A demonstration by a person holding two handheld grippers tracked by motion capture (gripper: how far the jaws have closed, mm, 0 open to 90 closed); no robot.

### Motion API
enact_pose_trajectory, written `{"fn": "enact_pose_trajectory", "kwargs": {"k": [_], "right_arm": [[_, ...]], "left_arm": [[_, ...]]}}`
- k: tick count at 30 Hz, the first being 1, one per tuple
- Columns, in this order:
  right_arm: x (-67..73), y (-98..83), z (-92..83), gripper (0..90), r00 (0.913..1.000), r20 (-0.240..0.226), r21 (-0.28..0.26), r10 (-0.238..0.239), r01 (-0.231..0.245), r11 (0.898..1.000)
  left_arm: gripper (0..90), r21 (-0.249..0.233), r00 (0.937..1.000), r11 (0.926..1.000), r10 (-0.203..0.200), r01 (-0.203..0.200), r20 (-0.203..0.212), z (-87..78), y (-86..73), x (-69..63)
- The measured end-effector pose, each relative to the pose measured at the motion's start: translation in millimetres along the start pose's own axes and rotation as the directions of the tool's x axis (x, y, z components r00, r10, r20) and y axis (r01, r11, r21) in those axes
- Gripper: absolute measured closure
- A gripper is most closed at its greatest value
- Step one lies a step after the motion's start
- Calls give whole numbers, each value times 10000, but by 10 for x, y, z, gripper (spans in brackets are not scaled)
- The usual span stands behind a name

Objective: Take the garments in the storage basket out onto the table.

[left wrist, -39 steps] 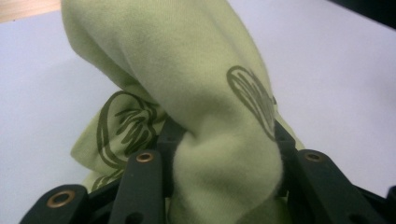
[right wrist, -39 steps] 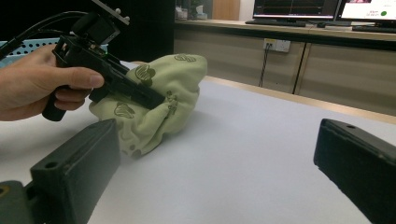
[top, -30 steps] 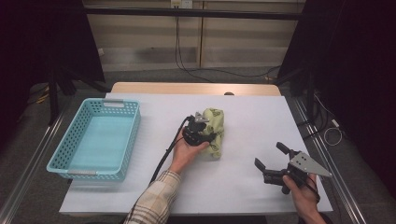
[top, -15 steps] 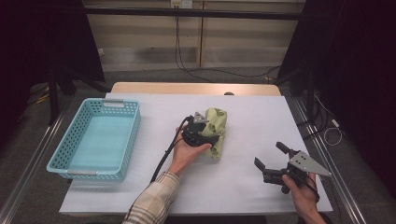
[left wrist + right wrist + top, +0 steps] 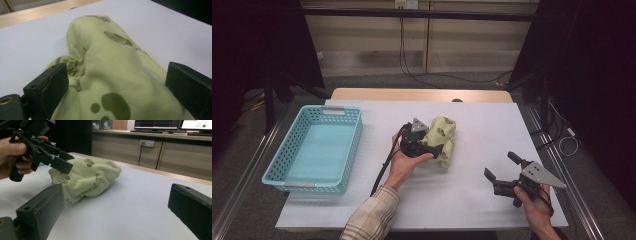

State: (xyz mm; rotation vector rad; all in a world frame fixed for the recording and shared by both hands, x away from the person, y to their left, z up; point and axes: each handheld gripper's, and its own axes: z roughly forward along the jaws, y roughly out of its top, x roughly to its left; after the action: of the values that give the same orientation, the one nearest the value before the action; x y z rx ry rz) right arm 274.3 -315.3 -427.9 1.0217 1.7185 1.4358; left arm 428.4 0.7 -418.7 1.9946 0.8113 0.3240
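- Sitting at about 9 o'clock on the white table (image 5: 492, 125), a light blue basket (image 5: 347, 145) rests near the left edge with its long side running front to back.
- Near the middle of the table, the left tongs (image 5: 432, 145) are held in the person's left hand (image 5: 404, 162), with a black cable trailing back toward 6 o'clock past a plaid sleeve (image 5: 372, 220).
- The jaws of the left tongs have just been opening and now stand wide apart on either side of the green cloth (image 5: 112, 75); the pads do not press on it, though the cloth bulges up between them.
- The green cloth, a bunched pale bundle with dark printed marks, lies on the table just right of centre, touching the table and just beside the left hand.
- At about 4 o'clock, well apart from the cloth, the right tongs (image 5: 502, 167) are held in the right hand (image 5: 532, 200), their jaws spread wide with nothing between them, pointing toward the cloth.
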Motion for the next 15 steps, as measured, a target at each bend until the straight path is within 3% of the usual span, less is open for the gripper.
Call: {"fn": "enact_pose_trajectory", "kwargs": {"k": [5,9,13,14,15], "right_arm": [[5,2,3,0,10000,-3,-26,-38,38,10000],[4,4,16,0,10000,17,-17,-22,22,10000],[12,6,32,0,10000,4,-39,5,-5,10000],[18,6,32,1,10000,3,-16,-20,20,10000],[18,6,32,1,10000,3,-16,-20,20,10000]], "left_arm": [[42,-545,9996,9984,-144,157,254,-143,-31,43],[41,-819,9996,9966,-2,-21,-278,-270,-46,55],[41,-1393,9980,9892,-507,449,-385,-386,-71,108],[41,-1400,9961,9892,-534,431,-702,-428,-69,112],[38,-1400,9961,9892,-534,431,-702,-428,-69,112]]}}
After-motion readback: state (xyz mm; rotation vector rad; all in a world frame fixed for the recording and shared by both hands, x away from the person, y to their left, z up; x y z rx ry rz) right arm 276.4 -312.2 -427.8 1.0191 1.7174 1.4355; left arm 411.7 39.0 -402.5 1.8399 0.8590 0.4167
